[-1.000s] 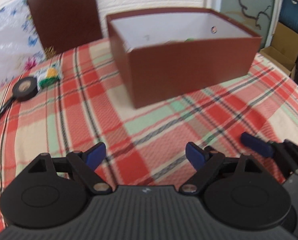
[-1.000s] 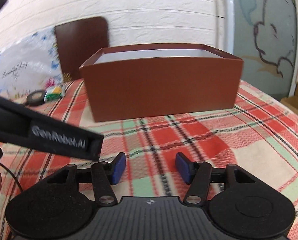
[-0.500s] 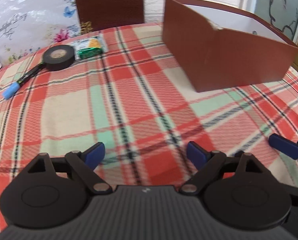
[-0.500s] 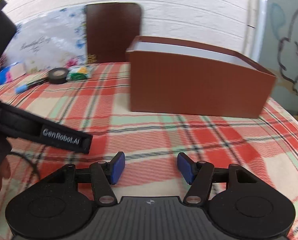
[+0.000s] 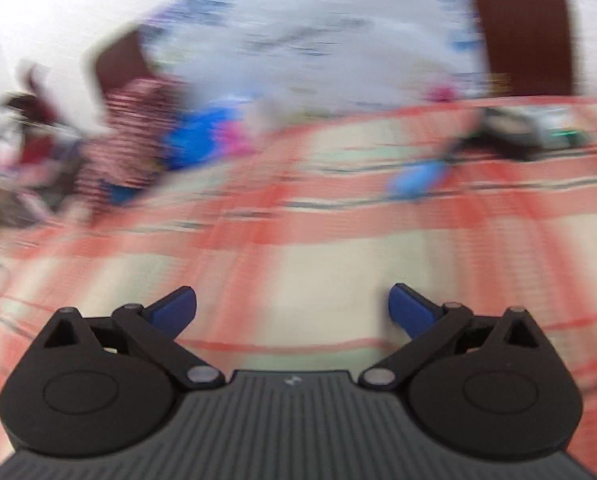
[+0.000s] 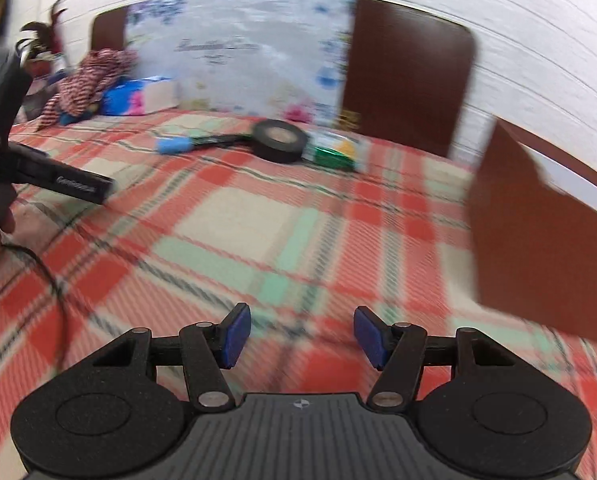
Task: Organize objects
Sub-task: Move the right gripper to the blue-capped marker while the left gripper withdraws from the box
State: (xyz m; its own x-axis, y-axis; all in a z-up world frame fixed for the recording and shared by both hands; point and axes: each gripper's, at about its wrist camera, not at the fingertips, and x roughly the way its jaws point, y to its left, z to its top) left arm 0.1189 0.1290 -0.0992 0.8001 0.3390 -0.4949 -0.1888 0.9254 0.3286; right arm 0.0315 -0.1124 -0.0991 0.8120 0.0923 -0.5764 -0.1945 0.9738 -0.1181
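Note:
A black tape roll (image 6: 280, 140), a black pen with a blue cap (image 6: 186, 144) and a green and yellow packet (image 6: 336, 152) lie at the far side of the plaid table. The brown box (image 6: 546, 236) stands at the right. My right gripper (image 6: 302, 336) is open and empty over the cloth. My left gripper (image 5: 292, 308) is open and empty; its view is blurred, with the blue pen cap (image 5: 416, 178) and the tape roll (image 5: 510, 128) far ahead right. The left gripper also shows in the right wrist view (image 6: 78, 188).
A striped cloth (image 6: 92, 76) and a blue and pink pack (image 6: 132, 96) lie at the table's far left. Two brown chair backs (image 6: 406, 76) and a flowered plastic sheet (image 6: 234, 48) stand behind the table. A black cable (image 6: 54, 292) trails at the left.
Both grippers have swung left. The box has left the left view and slid to the right edge of the right view. The tape, pen and packet are closer.

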